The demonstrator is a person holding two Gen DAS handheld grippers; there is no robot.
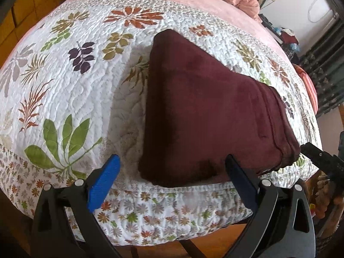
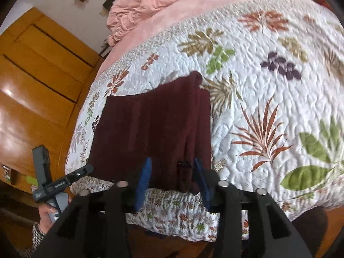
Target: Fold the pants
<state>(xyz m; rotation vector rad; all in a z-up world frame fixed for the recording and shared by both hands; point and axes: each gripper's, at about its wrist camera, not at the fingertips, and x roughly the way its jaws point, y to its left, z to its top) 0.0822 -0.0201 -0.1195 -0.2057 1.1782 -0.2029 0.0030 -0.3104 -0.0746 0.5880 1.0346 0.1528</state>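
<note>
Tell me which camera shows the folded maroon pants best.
The left wrist view: the folded maroon fleece pants fill the middle, sharp, edges and stacked layers visible on the floral quilt. The right wrist view shows them blurrier and smaller, their near edge partly hidden by that gripper.

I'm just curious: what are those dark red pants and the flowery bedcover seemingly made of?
The pants look like soft fleece or velour: matte, fuzzy nap, thick folds. The bedcover looks like a quilted cotton spread: puckered stitching, printed leaves.
</note>
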